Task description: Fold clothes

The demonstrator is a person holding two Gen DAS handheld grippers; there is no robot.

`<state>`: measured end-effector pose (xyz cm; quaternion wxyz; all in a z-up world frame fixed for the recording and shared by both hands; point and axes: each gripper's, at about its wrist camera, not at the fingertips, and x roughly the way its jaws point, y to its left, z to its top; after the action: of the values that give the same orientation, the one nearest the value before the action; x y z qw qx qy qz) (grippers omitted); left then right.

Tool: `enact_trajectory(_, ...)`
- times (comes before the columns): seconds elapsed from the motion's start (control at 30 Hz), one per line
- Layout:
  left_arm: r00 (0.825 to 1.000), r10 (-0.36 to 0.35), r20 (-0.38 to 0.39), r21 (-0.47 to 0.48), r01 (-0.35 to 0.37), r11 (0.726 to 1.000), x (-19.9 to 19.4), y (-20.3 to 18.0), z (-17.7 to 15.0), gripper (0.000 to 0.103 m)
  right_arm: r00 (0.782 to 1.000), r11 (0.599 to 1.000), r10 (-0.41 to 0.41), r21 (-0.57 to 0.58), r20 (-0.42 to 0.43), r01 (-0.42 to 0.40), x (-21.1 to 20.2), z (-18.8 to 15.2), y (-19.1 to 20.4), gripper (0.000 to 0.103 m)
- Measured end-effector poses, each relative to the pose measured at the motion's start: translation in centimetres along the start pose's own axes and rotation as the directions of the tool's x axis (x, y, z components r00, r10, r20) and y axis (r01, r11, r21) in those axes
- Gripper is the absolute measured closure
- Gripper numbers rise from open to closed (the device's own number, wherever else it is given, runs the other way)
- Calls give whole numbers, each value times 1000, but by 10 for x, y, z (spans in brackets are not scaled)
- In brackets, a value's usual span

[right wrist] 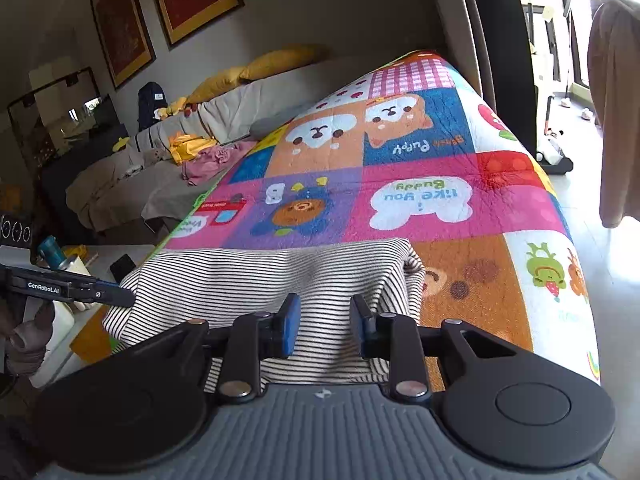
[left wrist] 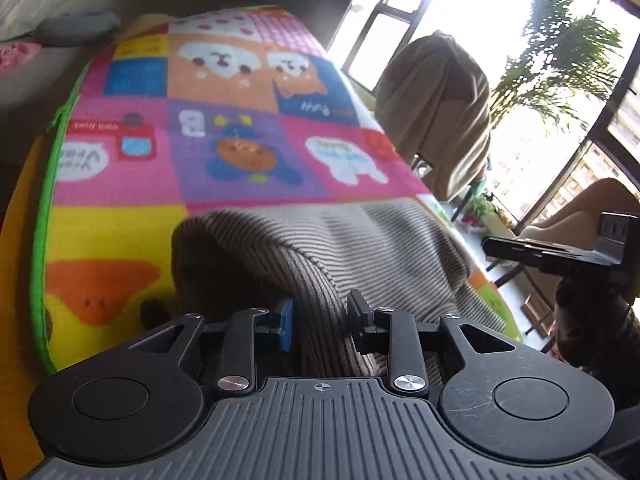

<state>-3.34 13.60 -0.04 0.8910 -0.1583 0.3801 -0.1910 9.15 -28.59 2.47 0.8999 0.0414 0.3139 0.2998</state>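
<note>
A black-and-white striped garment (left wrist: 320,240) lies on the near end of a colourful cartoon play mat (left wrist: 224,128). My left gripper (left wrist: 320,320) has its jaws apart on either side of a raised fold of the striped cloth, whose edge curls up to the left. In the right wrist view the same striped garment (right wrist: 280,276) lies flat on the mat (right wrist: 420,184). My right gripper (right wrist: 325,330) is open just above the garment's near edge. The left gripper (right wrist: 96,294) shows at the garment's left corner. The right gripper (left wrist: 560,250) shows at the right of the left wrist view.
A grey sofa (right wrist: 160,176) with yellow cushions and a pink cloth (right wrist: 212,160) stands left of the mat. A brown garment (left wrist: 440,112) hangs by the windows at the right. A dark upright panel (right wrist: 508,48) stands behind the mat.
</note>
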Motion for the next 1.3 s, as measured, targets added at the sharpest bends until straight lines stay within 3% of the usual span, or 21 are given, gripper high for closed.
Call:
enact_trajectory(0.03,1000,-8,-3,-38,7,999,1,8,-3,61,1000,1000,-10,12,1,10,3,1,-5,68)
enact_trajectory(0.1,999,-45,3,-100,45,994,2,18,-4,52,1000,999,-30,38,3,30,11,3,-17,52)
enact_trajectory(0.23,996,-87,4,-122,86,989,15,17,-4,25,999,994,-30,109,-27,32,41,0,-37,41)
enact_trajectory(0.27,995,-95,-1,-126,94,988,20,15,-4,24,999,991,-23,128,-42,29,50,-2,-41,41)
enact_trajectory(0.37,994,-106,-36,-147,100,984,39,9,-1,25,999,998,-30,47,-44,32,60,-10,-20,59)
enact_trajectory(0.43,994,-107,-31,-116,103,988,41,3,3,39,1000,997,-30,-71,-2,30,51,-12,5,60)
enact_trajectory(0.57,991,-133,31,-48,134,990,28,-2,19,44,1000,978,2,-211,14,1,32,-14,36,58)
enact_trajectory(0.67,992,-123,26,-49,124,991,29,-1,21,40,999,991,-30,-132,-13,28,44,-13,21,49)
enact_trajectory(0.73,994,-113,-5,-71,112,991,38,1,16,32,999,999,-34,-34,-42,32,56,-11,2,48)
enact_trajectory(0.9,990,-135,-30,-155,129,979,57,13,4,27,996,985,70,160,-58,-60,77,-11,-31,51)
enact_trajectory(0.97,990,-138,-19,-171,133,976,62,14,8,31,995,978,85,194,-48,-75,84,-11,-35,57)
enact_trajectory(1.03,992,-129,-14,-164,125,979,65,10,15,60,996,975,86,208,-39,-76,84,-9,-35,63)
enact_trajectory(1.1,991,-136,-6,-119,135,984,59,5,19,75,997,978,78,195,-30,-71,78,-7,-32,73)
enact_trajectory(1.2,979,-205,12,-36,205,978,40,-5,18,79,996,976,93,200,-5,-90,58,-6,-28,76)
enact_trajectory(1.3,977,-215,3,24,215,976,22,-14,8,79,994,975,109,195,14,-109,34,-10,-24,76)
